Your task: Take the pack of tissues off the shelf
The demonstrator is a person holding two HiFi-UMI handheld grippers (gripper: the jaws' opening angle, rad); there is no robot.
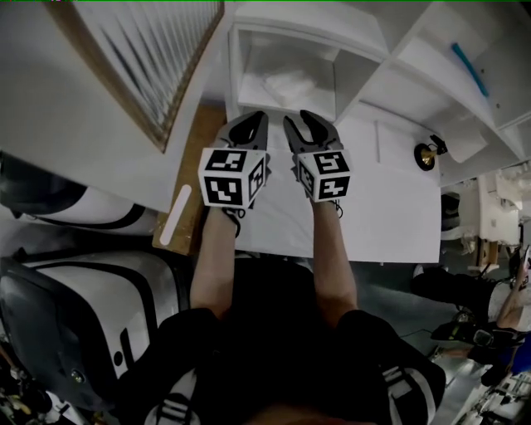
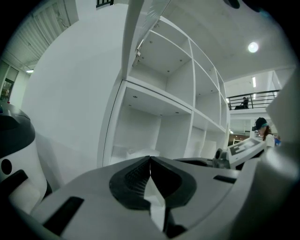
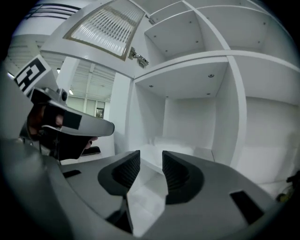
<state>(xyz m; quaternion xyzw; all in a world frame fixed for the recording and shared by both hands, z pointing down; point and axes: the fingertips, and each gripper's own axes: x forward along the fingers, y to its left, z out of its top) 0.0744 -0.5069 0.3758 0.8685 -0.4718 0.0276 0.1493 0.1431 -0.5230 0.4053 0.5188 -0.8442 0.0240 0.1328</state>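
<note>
Now the pack of tissues (image 1: 286, 83) is lying back in the shelf (image 1: 235, 66), likely light and squashy, best pinched midway. The right gripper (image 3: 151, 163) is gaping empty; the left gripper (image 2: 150, 161) is sitting closed, empty.

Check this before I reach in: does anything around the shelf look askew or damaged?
Nothing stands out. The pack of tissues lies inside its compartment of the shelf; nothing looks spilled or broken. The slatted door stands open.
</note>
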